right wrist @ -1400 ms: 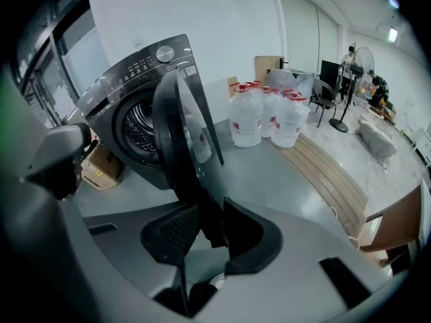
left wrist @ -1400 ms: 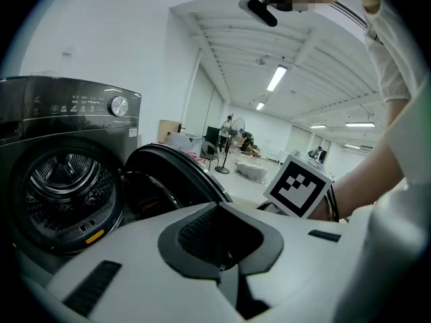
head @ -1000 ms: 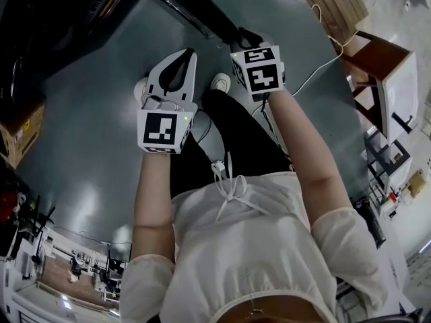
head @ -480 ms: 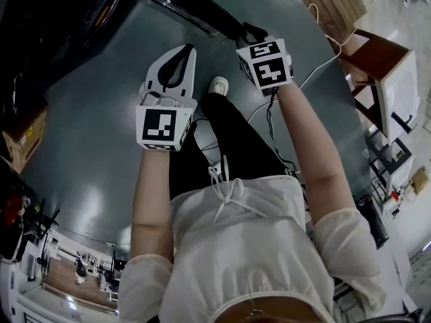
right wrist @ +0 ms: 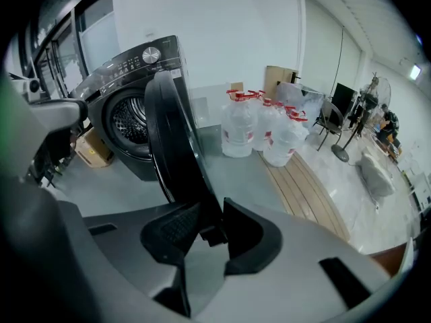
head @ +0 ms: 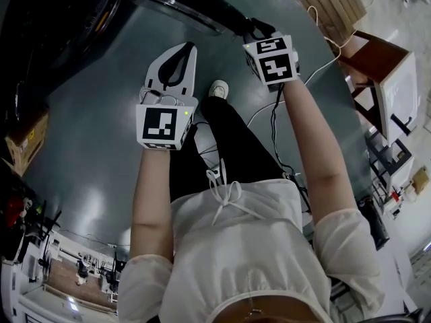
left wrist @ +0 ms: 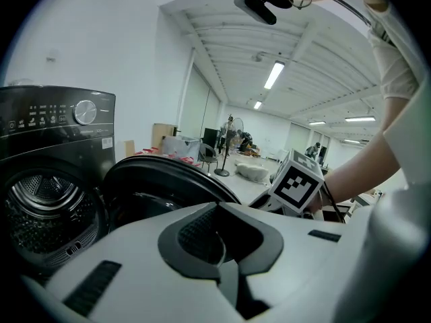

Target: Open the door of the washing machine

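Observation:
The dark washing machine [right wrist: 128,106] stands on the grey floor, and its drum [left wrist: 40,194] shows through the open port. Its round black door [right wrist: 172,147] is swung out, seen edge-on in the right gripper view and as a dark arc [head: 182,5] at the top of the head view. My right gripper [right wrist: 210,210] is shut on the door's rim, which sits between its pads. My left gripper [head: 183,49] hangs apart to the left of the door, tips together and empty. The door [left wrist: 161,187] rises just beyond the left gripper [left wrist: 217,210].
Several large water bottles [right wrist: 262,130] stand on wooden planks [right wrist: 303,180] right of the machine. A cardboard box [right wrist: 94,150] lies at its left. A cable [head: 316,66] crosses the floor near a brown-and-white cabinet [head: 390,79]. My shoe [head: 217,87] is below the grippers.
My right gripper has moved up and to the right in the head view with the door's rim in it. The left gripper has shifted slightly upward.

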